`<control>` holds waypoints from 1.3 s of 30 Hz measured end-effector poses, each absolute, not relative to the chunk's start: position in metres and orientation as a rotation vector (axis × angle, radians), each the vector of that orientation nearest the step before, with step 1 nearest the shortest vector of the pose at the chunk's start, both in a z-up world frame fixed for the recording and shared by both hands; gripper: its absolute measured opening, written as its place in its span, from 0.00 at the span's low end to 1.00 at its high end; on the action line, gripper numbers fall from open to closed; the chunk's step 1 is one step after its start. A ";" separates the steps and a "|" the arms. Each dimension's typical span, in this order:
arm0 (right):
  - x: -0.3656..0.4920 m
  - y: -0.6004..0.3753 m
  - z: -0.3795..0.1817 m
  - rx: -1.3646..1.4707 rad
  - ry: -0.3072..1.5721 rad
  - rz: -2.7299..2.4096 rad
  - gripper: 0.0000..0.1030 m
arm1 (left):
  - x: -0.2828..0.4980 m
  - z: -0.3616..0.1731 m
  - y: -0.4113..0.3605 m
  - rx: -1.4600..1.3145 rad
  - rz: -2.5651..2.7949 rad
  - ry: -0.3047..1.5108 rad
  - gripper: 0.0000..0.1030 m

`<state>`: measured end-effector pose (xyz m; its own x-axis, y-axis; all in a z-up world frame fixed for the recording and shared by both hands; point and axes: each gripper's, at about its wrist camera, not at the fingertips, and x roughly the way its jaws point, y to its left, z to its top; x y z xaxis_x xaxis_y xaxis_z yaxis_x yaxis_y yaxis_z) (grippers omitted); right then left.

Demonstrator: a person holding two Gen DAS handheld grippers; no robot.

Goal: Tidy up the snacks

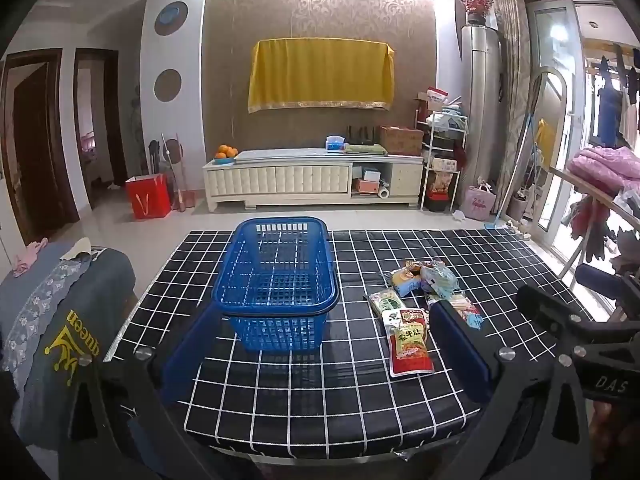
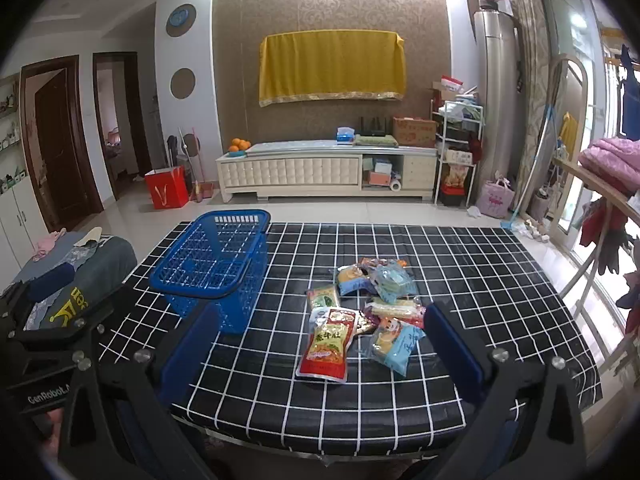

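A blue plastic basket (image 1: pixel 276 280) stands empty on the black table with a white grid (image 1: pixel 320 392). To its right lies a loose pile of snack packets (image 1: pixel 424 292), with a red packet (image 1: pixel 410 344) nearest me. In the right wrist view the same red packet (image 2: pixel 328 344) lies in front of a light blue packet (image 2: pixel 394 344), and the basket (image 2: pixel 216 268) is at the left. My left gripper (image 1: pixel 324 340) hovers open over the table's near part, facing the basket. My right gripper (image 2: pixel 320 344) is open too, with the red packet between its blue fingers (image 2: pixel 452 344) in the picture, untouched.
A chair draped with grey clothing (image 1: pixel 60 312) stands at the table's left edge. My right gripper's black frame (image 1: pixel 580 328) shows at the right of the left wrist view. Beyond the table lie tiled floor, a white TV cabinet (image 1: pixel 312 178) and a red bag (image 1: pixel 148 196).
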<state>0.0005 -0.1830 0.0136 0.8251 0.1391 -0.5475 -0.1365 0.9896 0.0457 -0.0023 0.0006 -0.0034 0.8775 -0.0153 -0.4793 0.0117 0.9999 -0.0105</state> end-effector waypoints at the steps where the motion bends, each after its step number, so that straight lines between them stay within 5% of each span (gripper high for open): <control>1: 0.001 -0.183 0.014 0.006 0.583 0.149 1.00 | -0.002 -0.003 0.001 -0.007 -0.015 0.500 1.00; 39: -0.001 -0.183 0.012 0.005 0.608 0.146 1.00 | -0.004 -0.007 0.004 -0.011 -0.026 0.511 1.00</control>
